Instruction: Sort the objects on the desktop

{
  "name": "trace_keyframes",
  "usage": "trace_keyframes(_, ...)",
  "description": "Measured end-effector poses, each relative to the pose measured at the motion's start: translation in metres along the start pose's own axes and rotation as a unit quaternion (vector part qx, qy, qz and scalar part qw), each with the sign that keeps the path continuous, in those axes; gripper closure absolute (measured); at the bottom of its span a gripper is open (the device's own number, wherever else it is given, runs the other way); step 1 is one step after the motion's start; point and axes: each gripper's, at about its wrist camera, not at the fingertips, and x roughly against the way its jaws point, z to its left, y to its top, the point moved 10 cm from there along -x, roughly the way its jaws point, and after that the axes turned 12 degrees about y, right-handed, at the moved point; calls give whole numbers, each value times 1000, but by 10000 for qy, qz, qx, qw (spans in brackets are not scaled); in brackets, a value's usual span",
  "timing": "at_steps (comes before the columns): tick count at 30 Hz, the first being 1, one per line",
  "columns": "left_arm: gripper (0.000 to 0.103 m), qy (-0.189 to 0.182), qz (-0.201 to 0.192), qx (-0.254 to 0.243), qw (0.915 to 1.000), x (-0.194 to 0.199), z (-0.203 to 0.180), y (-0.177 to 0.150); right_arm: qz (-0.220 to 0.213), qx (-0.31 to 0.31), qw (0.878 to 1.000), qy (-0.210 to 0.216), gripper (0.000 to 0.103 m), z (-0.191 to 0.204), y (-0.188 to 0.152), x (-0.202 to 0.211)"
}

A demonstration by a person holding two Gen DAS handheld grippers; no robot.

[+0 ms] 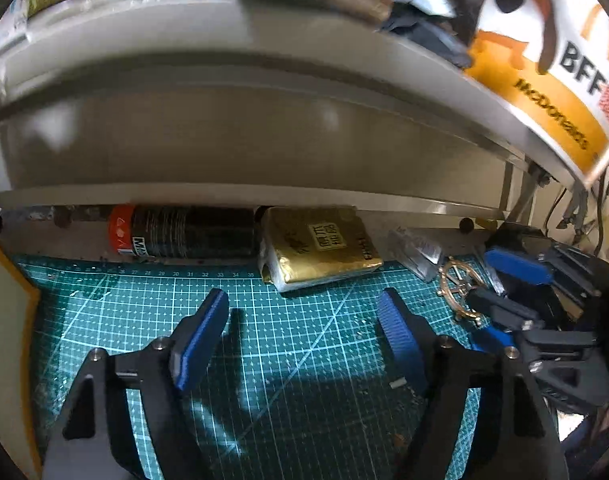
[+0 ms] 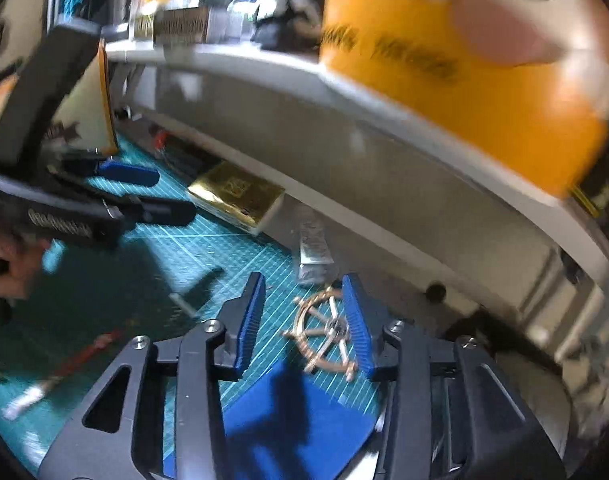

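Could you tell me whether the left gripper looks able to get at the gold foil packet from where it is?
Probably yes. The left gripper is open over bare cutting mat, and the gold foil packet lies just ahead with nothing between them, though the shelf overhangs its far edge.

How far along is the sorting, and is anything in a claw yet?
Nothing looks sorted yet. In hand: the right claw straddles the brass ship's wheel, not visibly clamped; the left claw is empty above the mat. Left: the gold packet, black can and silver packet by the shelf.

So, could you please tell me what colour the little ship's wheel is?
The ship's wheel is gold, clearest in the right wrist view.
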Motion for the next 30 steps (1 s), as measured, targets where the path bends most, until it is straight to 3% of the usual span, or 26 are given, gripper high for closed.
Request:
trace_keyframes(4, 37, -155, 73, 108, 9998, -11, -5, 0, 434, 66, 9988, 234, 75, 5, -4, -24)
trace_keyframes(9, 37, -221, 61, 282, 9993, -17, -8, 8, 526, -42, 9986, -66, 75, 2, 0, -35)
trace_keyframes(11, 38, -187, 57, 311, 9993, -19, -7, 10, 605, 73, 9977, -294, 70, 1, 1, -42)
trace_keyframes(12, 42, -170, 55, 363, 9992, -20, -6, 10, 650, 157, 9971, -368, 70, 2, 1, -46)
trace_keyframes(14, 62, -217, 74, 518, 9984, -22, -1, 11, 646, 88, 9974, -313, 71, 1, 1, -49)
trace_keyframes(21, 84, -370, 152, 766, 9963, -20, 7, 9, 520, -108, 9984, -167, 72, -2, -1, -41)
trace_keyframes(23, 99, -337, 155, 777, 9963, -13, 10, 7, 457, -208, 9987, -88, 72, -3, -4, -37)
trace_keyframes(30, 103, -297, 304, 782, 9960, 2, 16, -5, 294, -378, 9988, 89, 71, -5, -4, -32)
